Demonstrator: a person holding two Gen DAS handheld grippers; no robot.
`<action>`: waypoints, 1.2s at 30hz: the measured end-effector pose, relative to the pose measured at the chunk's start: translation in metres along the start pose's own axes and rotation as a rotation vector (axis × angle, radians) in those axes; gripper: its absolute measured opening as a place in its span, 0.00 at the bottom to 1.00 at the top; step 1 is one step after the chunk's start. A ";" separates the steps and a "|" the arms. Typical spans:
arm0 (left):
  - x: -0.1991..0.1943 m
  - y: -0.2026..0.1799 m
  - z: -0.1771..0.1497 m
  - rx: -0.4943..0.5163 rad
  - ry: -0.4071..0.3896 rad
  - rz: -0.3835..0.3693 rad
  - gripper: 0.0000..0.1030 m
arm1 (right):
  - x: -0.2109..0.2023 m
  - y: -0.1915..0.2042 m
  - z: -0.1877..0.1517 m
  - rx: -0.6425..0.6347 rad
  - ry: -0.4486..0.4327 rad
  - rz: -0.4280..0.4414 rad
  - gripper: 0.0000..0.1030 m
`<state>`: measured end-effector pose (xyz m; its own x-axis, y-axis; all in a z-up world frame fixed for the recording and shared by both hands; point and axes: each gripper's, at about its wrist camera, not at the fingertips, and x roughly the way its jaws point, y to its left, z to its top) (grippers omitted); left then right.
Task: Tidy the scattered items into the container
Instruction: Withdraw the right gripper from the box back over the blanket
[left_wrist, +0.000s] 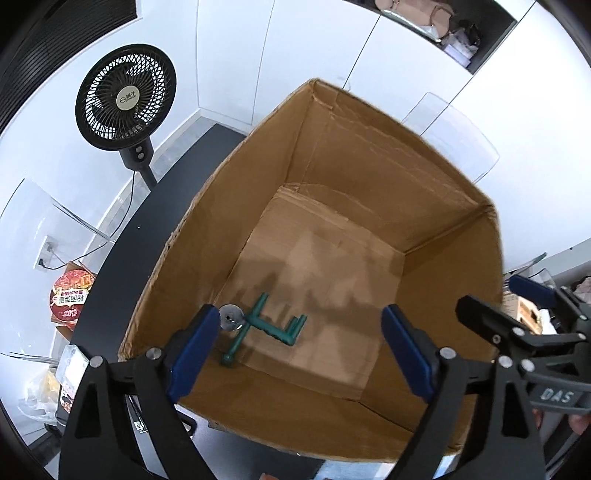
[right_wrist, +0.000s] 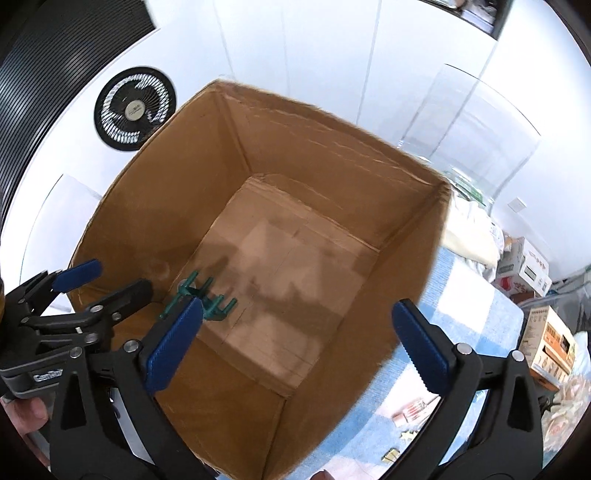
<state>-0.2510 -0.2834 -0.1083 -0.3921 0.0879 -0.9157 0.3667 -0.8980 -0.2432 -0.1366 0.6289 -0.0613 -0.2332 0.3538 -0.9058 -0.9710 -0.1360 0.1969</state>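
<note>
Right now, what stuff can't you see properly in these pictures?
- Green plastic piece in the cardboard box: right wrist view, the right gripper's blue finger covers part.
- Small items on the blue cloth: too blurred to name.
- Silver disc: left wrist view, partly behind the left gripper's finger.

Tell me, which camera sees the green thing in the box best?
The left wrist view: the green piece lies whole on the box floor beside a silver disc. In the right wrist view, a blue finger hides part of it.

Left hand-held gripper (left_wrist: 299, 343) and right hand-held gripper (right_wrist: 295, 332) gape, empty.
</note>
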 end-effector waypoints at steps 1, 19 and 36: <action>-0.003 -0.001 0.000 0.001 -0.007 0.001 0.88 | -0.002 -0.002 -0.001 0.007 -0.004 -0.002 1.00; -0.033 -0.060 -0.025 0.106 -0.018 -0.003 0.88 | -0.059 -0.044 -0.043 0.086 -0.058 -0.027 1.00; -0.061 -0.159 -0.101 0.306 0.003 -0.061 0.88 | -0.127 -0.124 -0.169 0.246 -0.110 -0.099 1.00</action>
<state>-0.2004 -0.1025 -0.0461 -0.4028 0.1467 -0.9035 0.0712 -0.9791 -0.1907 0.0224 0.4447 -0.0342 -0.1278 0.4546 -0.8815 -0.9700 0.1281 0.2067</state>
